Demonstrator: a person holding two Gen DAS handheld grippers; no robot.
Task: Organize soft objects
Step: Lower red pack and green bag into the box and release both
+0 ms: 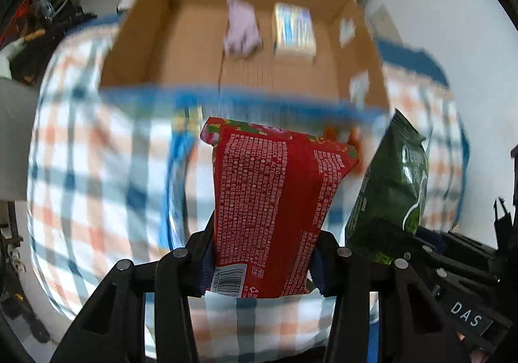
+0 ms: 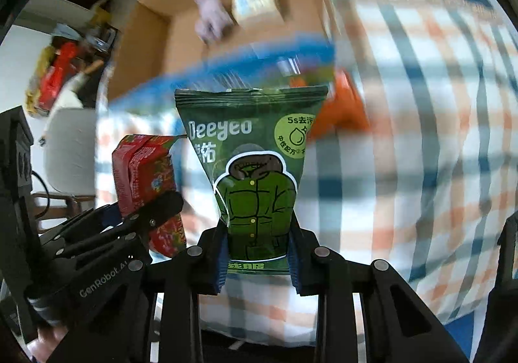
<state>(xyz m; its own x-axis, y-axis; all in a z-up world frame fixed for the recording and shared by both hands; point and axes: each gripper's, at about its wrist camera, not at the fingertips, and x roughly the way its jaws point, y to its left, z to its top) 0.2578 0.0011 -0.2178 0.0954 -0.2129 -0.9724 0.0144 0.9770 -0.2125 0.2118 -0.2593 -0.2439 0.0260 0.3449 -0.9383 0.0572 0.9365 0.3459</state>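
My left gripper (image 1: 260,262) is shut on a red soft pack (image 1: 275,198) and holds it above the checked cloth. My right gripper (image 2: 259,253) is shut on a green Deeyeo pack (image 2: 255,162), held upright. Each sees the other's pack: the green pack (image 1: 391,188) is to the right in the left wrist view, the red pack (image 2: 147,175) to the left in the right wrist view. Ahead is an open cardboard box (image 1: 136,49) holding a lilac soft item (image 1: 241,26) and a pale tissue pack (image 1: 293,31). The box (image 2: 142,49) also shows in the right wrist view.
A checked blue, orange and white tablecloth (image 1: 84,162) covers the table. A blue pack (image 1: 176,175) and an orange item (image 2: 340,104) lie on the cloth in front of the box. A grey chair (image 2: 69,149) stands at the left.
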